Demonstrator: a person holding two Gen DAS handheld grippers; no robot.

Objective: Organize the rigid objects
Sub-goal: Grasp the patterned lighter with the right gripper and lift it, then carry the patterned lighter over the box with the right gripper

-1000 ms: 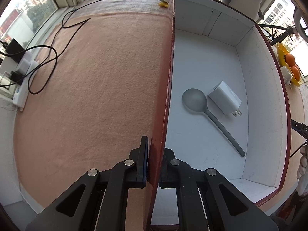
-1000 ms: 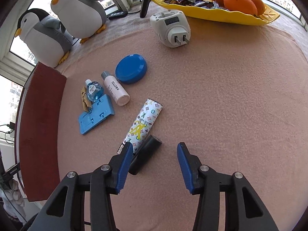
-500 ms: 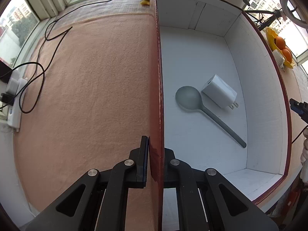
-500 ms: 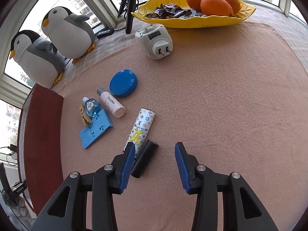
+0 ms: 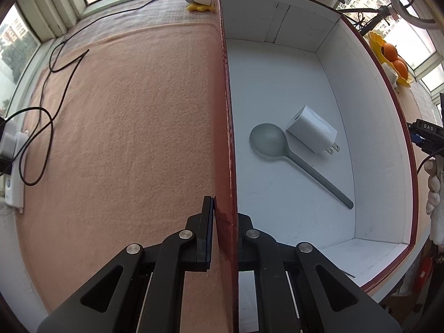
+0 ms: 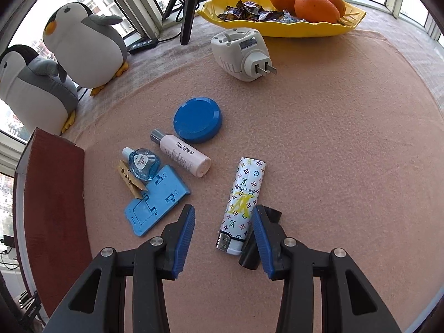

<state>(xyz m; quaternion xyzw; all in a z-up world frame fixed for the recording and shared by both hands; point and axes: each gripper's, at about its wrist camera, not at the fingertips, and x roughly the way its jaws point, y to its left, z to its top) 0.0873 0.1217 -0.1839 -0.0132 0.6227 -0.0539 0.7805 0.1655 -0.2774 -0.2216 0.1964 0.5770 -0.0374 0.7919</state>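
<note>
My left gripper (image 5: 226,222) is shut on the near end of the left wall of a box (image 5: 226,105) that is red-brown outside and white inside. A grey spoon (image 5: 280,149) and a white charger (image 5: 312,133) lie on the box floor. In the right wrist view my right gripper (image 6: 222,216) is open over the pink cloth. A patterned lighter (image 6: 245,194) lies between its fingers, close to the right one, with no pad pressing on it. A black cylinder (image 6: 251,255) lies partly hidden behind the right finger.
On the cloth lie a blue lid (image 6: 197,123), a white bottle (image 6: 181,156), a small blue bottle (image 6: 141,163), a clothespin (image 6: 130,179), a blue plastic stand (image 6: 155,202) and a white plug device (image 6: 241,52). Behind them are a yellow fruit dish (image 6: 352,25) and two plush penguins (image 6: 86,44). Cables (image 5: 47,127) lie left of the box.
The right gripper has shifted left across the cloth: the lighter, once beside its left finger, now lies between the fingers. The left wrist view has rolled, so the held wall runs straighter.
</note>
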